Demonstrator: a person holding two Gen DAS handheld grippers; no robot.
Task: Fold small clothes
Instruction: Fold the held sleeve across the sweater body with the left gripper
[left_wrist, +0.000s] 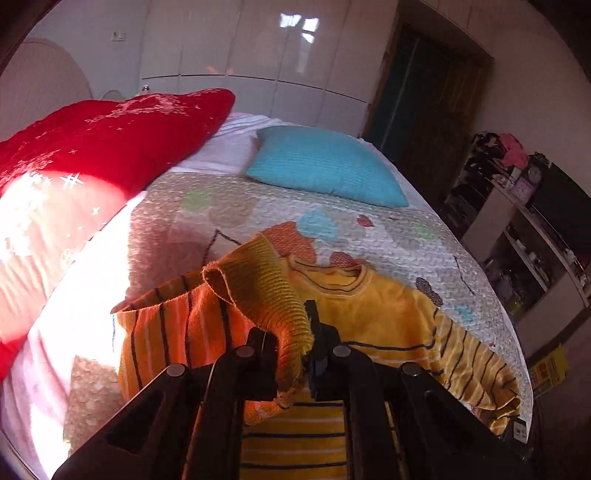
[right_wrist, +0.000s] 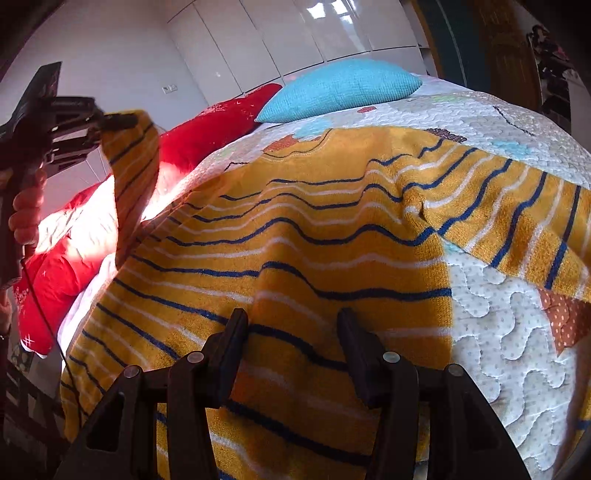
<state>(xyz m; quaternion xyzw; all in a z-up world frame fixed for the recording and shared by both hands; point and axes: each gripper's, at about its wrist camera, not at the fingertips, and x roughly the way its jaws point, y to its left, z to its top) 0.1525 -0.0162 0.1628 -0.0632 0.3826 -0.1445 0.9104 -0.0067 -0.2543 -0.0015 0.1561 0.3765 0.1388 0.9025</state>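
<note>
A yellow knit sweater (left_wrist: 388, 310) with dark blue and white stripes lies spread on the quilted bedspread (left_wrist: 258, 206). My left gripper (left_wrist: 291, 343) is shut on the ribbed cuff (left_wrist: 258, 280) of one sleeve and holds it lifted above the sweater's body. In the right wrist view the same left gripper (right_wrist: 122, 120) sits high at the left in a person's hand (right_wrist: 26, 210), with the striped sleeve (right_wrist: 133, 177) hanging from it. My right gripper (right_wrist: 293, 325) is open, its fingers spread just over the sweater's body (right_wrist: 332, 229) near the lower hem, with nothing pinched between them.
A turquoise pillow (left_wrist: 325, 162) and a red pillow with white snowflakes (left_wrist: 110, 140) lie at the head of the bed. White glossy wardrobe doors (left_wrist: 258, 55) stand behind. A dark doorway (left_wrist: 424, 110) and a cluttered shelf unit (left_wrist: 535, 221) are to the right of the bed.
</note>
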